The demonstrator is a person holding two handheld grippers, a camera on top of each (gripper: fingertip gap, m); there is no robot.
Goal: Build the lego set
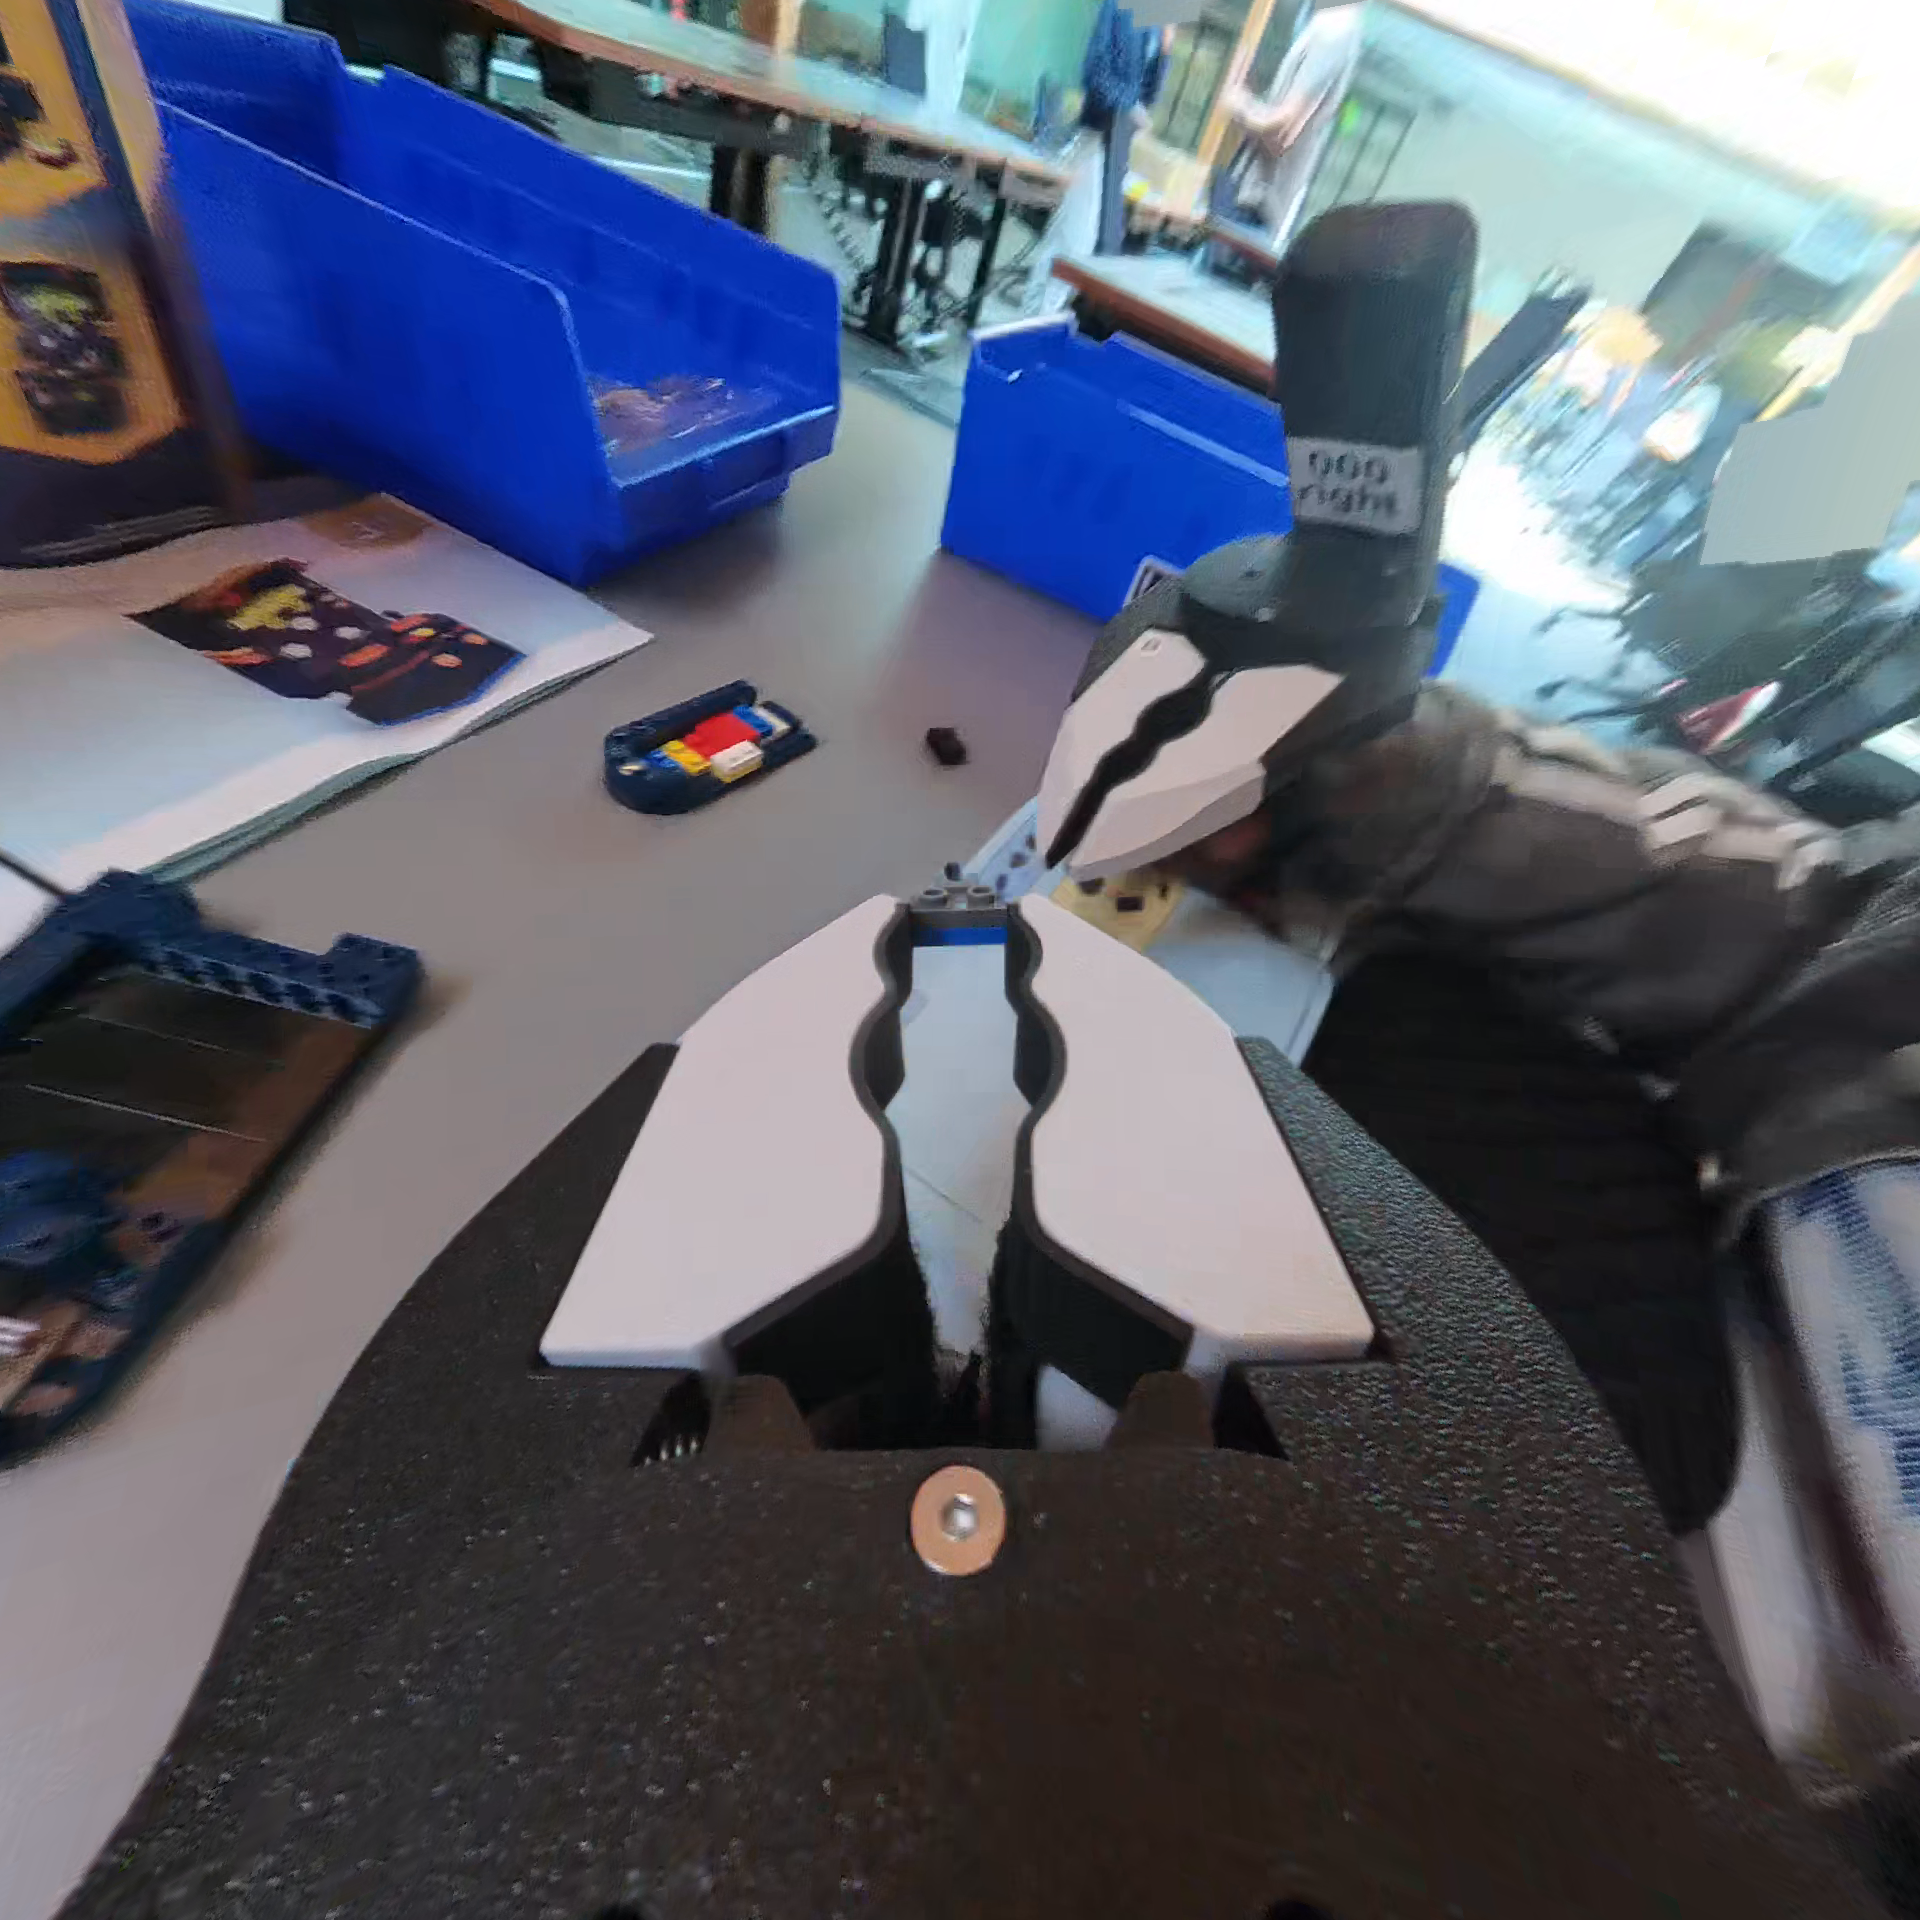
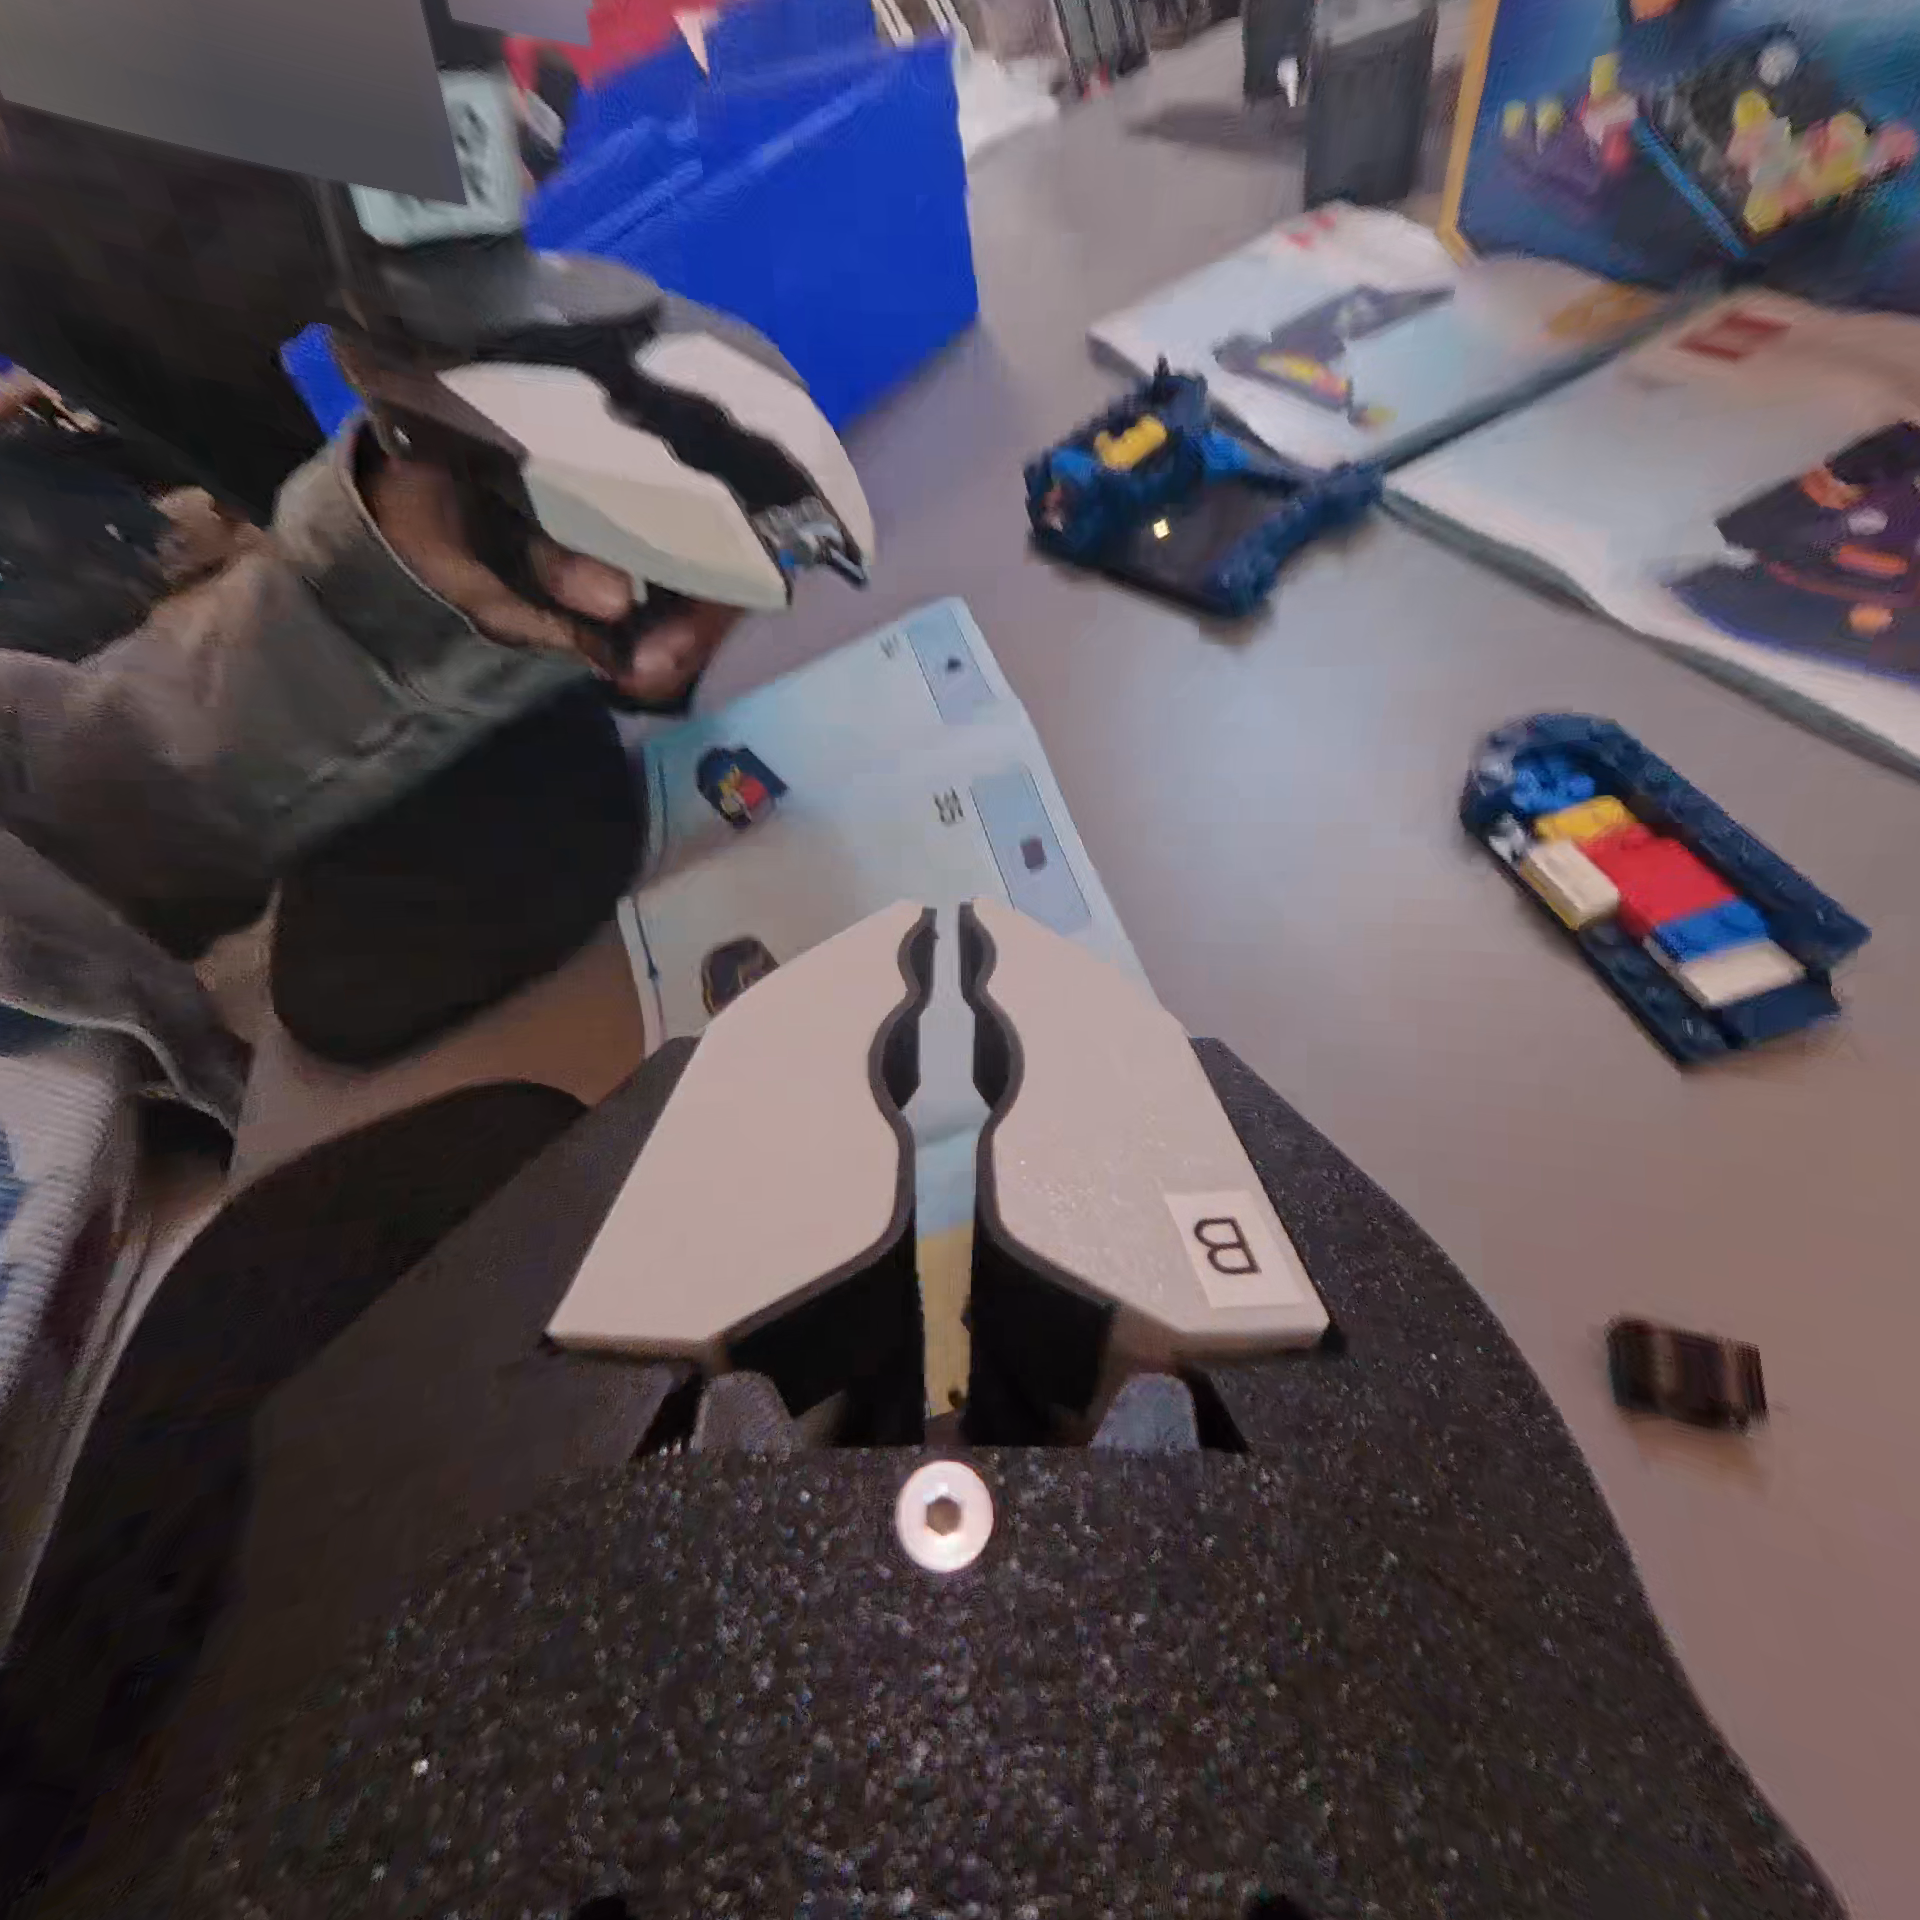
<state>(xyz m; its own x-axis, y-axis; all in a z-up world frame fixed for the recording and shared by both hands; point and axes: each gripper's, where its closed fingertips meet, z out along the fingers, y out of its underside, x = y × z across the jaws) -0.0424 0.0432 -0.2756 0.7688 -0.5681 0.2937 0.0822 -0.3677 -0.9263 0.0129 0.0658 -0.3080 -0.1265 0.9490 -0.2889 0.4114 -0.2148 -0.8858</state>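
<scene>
While the left gripper (image 1: pixel 960 916) pinches a small grey-and-blue brick stack (image 1: pixel 958 914) at its very tips, both pads pressed on the stack's sides, the right gripper (image 2: pixel 943 920) has its jaws drawn nearly together with only a thin slit between the pads and nothing in it.

Left side: the held stack shows grey studs on top and a blue layer under. It is raised over the light-blue instruction sheet (image 1: pixel 1236 966), which lies at the near edge of the grey table (image 1: pixel 665 935). The right gripper's tips sit just beyond and to the right of the stack, close but apart.

Right side: the tips hang over the same instruction sheet (image 2: pixel 862 790). The left gripper shows up-left in this view, with the stack at its tips, though blurred.

On the table:
- dark-blue tray build (image 1: pixel 707 746) with red, yellow, blue and white bricks, well apart from both grippers
- small black brick (image 1: pixel 945 746) loose, between that build and the right gripper
- larger dark-blue frame build (image 1: pixel 187 1049) on the left
- open booklet (image 1: pixel 270 665) behind it
- blue bins (image 1: pixel 499 343) at the back
</scene>
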